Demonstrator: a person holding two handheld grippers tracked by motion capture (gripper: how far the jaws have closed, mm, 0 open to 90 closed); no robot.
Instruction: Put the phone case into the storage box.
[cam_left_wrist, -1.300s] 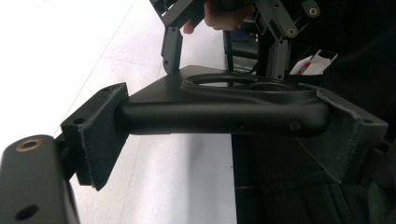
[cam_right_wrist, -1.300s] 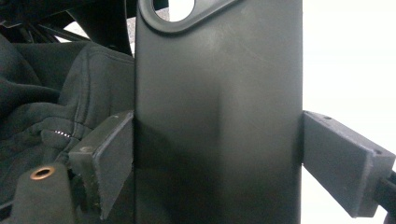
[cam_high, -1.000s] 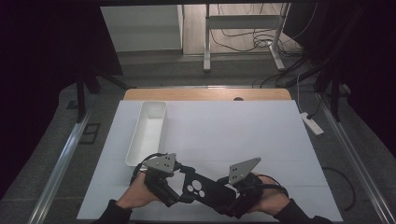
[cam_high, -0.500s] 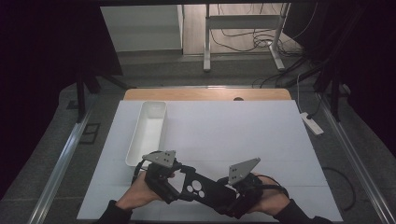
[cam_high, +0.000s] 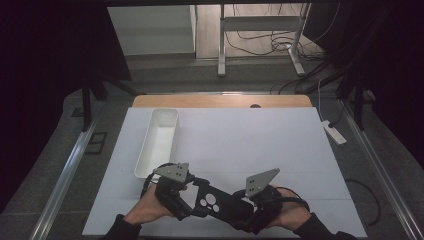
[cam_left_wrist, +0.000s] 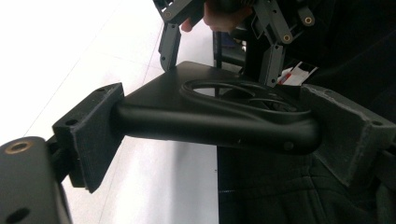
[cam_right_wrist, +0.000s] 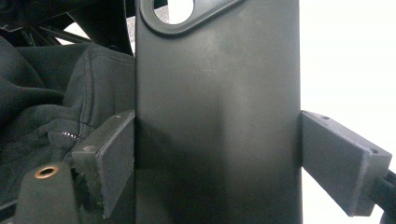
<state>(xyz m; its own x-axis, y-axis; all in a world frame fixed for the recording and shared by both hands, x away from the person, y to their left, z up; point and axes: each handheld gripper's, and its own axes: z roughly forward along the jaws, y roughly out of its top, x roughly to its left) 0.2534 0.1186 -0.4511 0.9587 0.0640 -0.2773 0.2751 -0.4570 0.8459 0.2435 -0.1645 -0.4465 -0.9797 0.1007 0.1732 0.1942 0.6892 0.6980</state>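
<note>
While both grippers clamp it, the part sits at the lower centre of the high view, just above the near table edge.
Part: flat matte-black plastic plate (cam_high: 216, 201) with a raised oval rim around round holes; lies roughly level, running from lower left to lower right between the two hands.
Part, left gripper view: plate (cam_left_wrist: 219, 116) spans the middle of the frame, holed end toward the right, thick rounded edge facing the camera.
Part, right gripper view: plate (cam_right_wrist: 219, 116) runs up the centre of the frame, one round hole at the top edge.
Left gripper: left gripper (cam_high: 181, 207) closed on the plate's holed end; both black pads (cam_left_wrist: 93, 135) press against its edges.
Right gripper: right gripper (cam_high: 246, 216) closed on the plate's plain end; pads (cam_right_wrist: 109, 158) tight against both long edges. Also seen at the top of the left gripper view, jaws on the plate's far end.
Hands: left hand (cam_high: 147, 209) lower left, right hand (cam_high: 290, 214) lower right, dark sleeves entering from the bottom edge.
Table: white table top (cam_high: 250, 145), bare around the plate.
Tray: long white rectangular plastic tray (cam_high: 159, 141), centre left in the high view, just above the left gripper, apart from the plate.
</note>
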